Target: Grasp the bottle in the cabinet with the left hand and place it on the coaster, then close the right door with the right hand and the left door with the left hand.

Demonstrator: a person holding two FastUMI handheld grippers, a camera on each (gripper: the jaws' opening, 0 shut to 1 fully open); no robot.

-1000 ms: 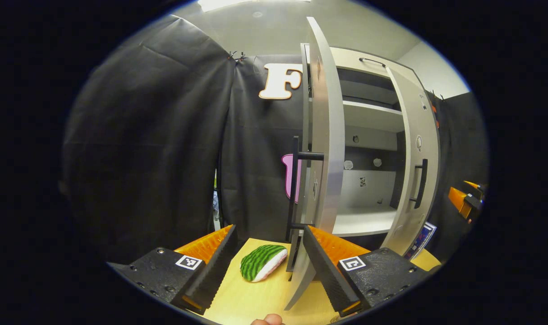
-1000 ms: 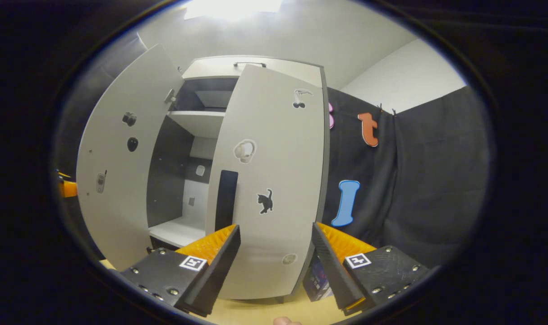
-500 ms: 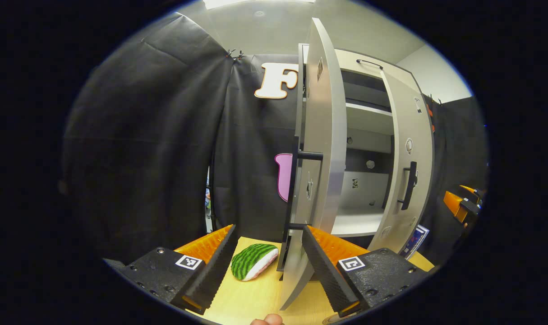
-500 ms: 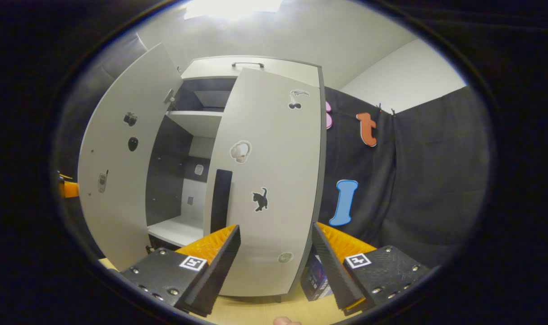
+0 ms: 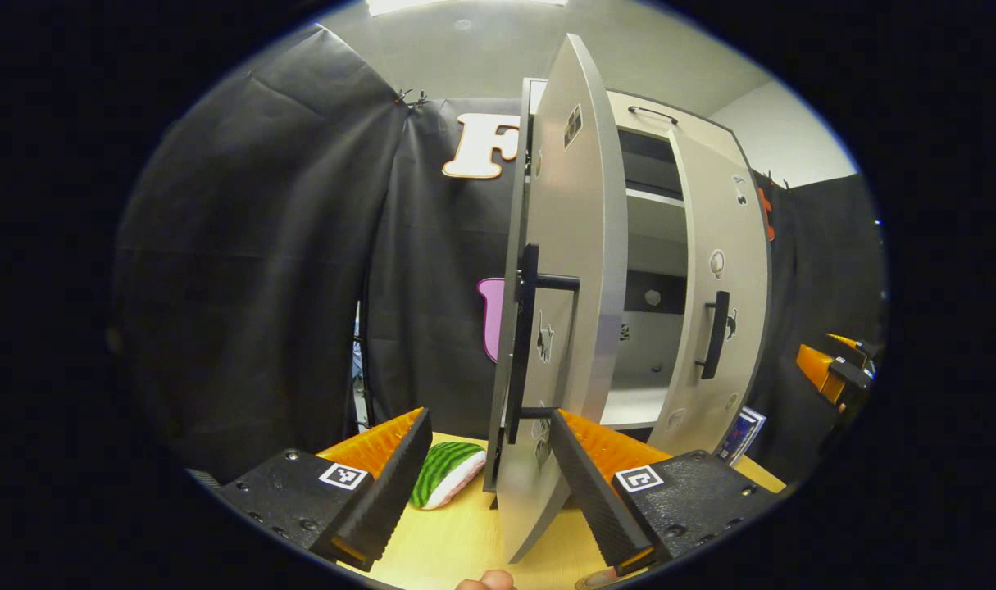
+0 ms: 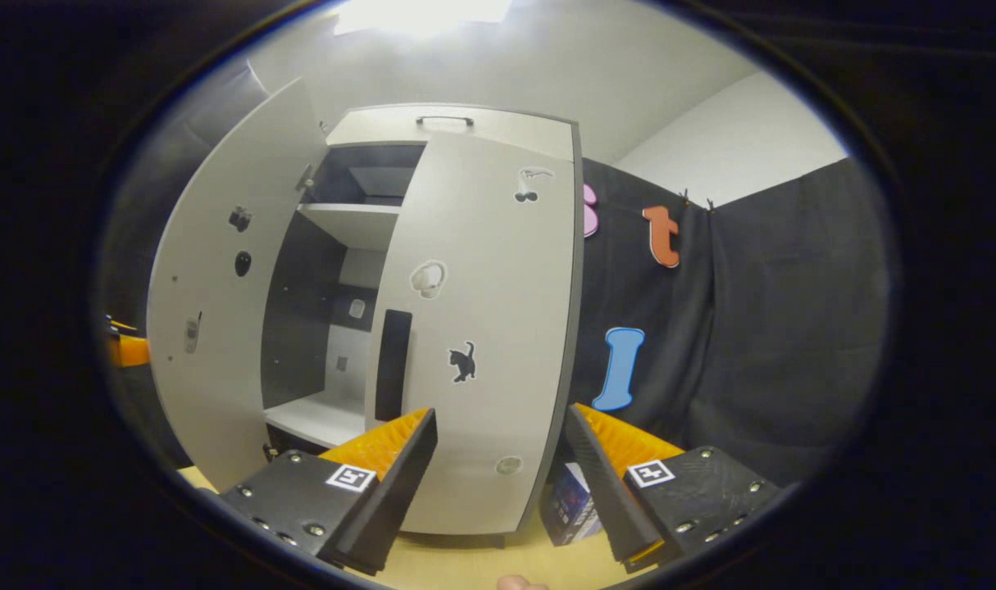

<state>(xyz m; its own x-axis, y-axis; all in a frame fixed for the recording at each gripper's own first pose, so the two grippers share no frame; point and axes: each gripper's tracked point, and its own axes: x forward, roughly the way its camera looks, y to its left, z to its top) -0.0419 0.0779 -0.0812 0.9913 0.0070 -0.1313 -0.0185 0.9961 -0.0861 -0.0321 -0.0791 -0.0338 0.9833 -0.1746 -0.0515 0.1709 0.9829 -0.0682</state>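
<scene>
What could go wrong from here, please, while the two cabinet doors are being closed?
1. The left door stands edge-on between the open left gripper's fingers, so the gripper may catch its handle.
2. The watermelon-slice toy lies near that door's foot and might get knocked.
3. The right door is still ajar ahead of the open right gripper; both doors could meet unevenly.

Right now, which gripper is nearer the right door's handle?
Right. The right gripper faces the right door, just beside its handle; the left gripper sits at the left door.
</scene>
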